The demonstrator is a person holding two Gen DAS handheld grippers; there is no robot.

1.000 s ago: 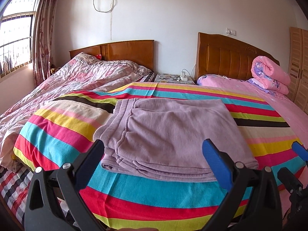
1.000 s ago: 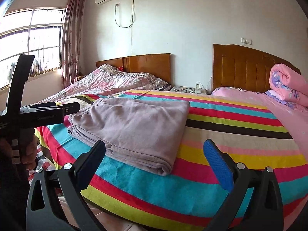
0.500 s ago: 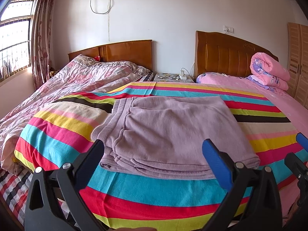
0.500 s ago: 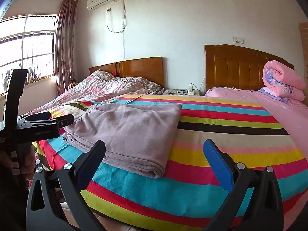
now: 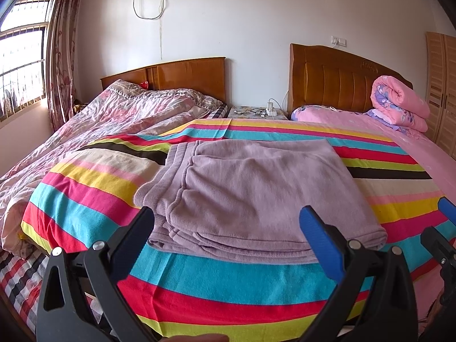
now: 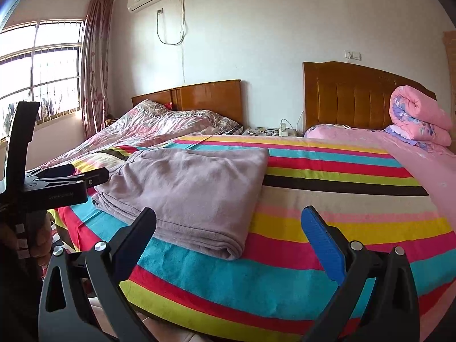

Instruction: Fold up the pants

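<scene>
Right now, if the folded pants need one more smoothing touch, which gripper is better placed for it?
Probably the left gripper: the pants lie centred between its open fingers. The right gripper, also open, faces mostly bare striped blanket.

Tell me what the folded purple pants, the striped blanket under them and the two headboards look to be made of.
Purple pants: soft fleece-like knit, matte and fuzzy, with a ribbed band along the left edge.
Striped blanket: seemingly plush fleece or a similar napped fabric; the nap looks short and dull, without sheen.
Headboards: likely wood or wood veneer with glossy varnish, since window light reflects off the orange-brown panels.
</scene>
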